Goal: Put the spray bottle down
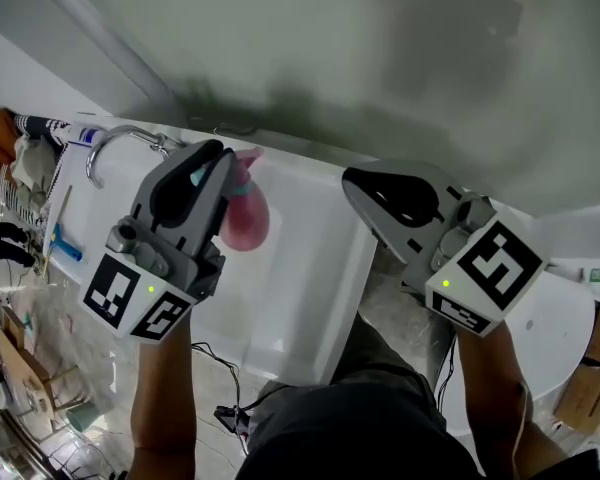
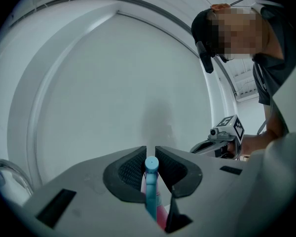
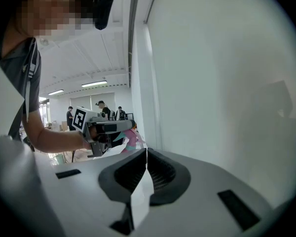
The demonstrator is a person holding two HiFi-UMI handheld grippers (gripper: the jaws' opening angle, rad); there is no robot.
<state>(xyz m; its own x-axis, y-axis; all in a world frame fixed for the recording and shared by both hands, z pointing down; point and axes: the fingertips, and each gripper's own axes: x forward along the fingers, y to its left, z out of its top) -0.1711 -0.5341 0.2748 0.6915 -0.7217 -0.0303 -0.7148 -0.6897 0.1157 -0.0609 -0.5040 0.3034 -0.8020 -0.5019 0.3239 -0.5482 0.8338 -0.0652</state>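
Note:
My left gripper (image 1: pixel 218 160) is shut on a pink spray bottle (image 1: pixel 246 214) with a light blue spray head, held in the air over a white basin. In the left gripper view the blue spray head (image 2: pixel 151 165) sticks up between the closed jaws, with the pink body (image 2: pixel 161 214) below. My right gripper (image 1: pixel 365 183) is raised beside it on the right, jaws closed. In the right gripper view a thin white sheet (image 3: pixel 141 191), paper or cloth, is pinched between its jaws. That view also shows the left gripper (image 3: pixel 107 127) with the spray bottle (image 3: pixel 131 138).
A white basin (image 1: pixel 310 268) with a curved metal faucet (image 1: pixel 118 139) lies below the grippers, against a plain pale wall (image 1: pixel 380 58). Clutter and a blue tool (image 1: pixel 66 244) sit at the far left. Cables (image 1: pixel 225 408) trail on the floor.

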